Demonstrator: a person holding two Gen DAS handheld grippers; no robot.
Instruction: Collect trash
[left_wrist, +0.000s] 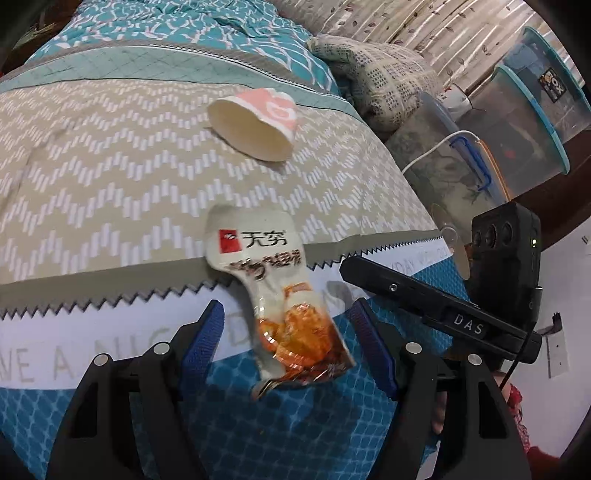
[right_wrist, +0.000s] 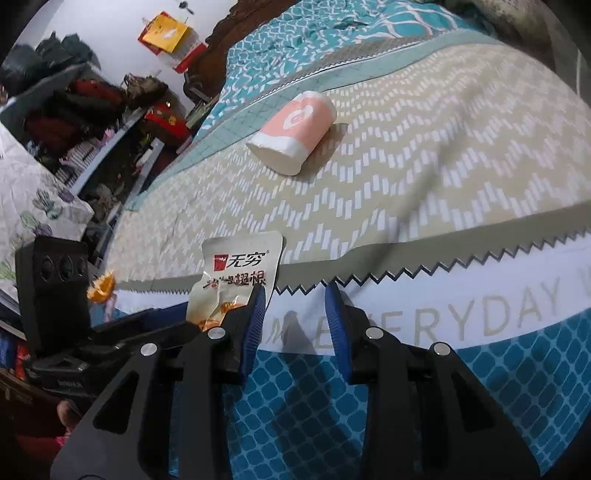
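Left gripper (left_wrist: 286, 328) wide apart; right gripper (right_wrist: 295, 314) narrower, empty.

Torn snack wrapper (left_wrist: 284, 295) and tipped pink paper cup (left_wrist: 255, 122) on bedspread (left_wrist: 110, 147)

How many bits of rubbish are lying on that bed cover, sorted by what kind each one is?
Paper cup, pink and white, lying on its side: 1
Snack wrapper, white and orange, printed: 1
Total on the bedspread: 2
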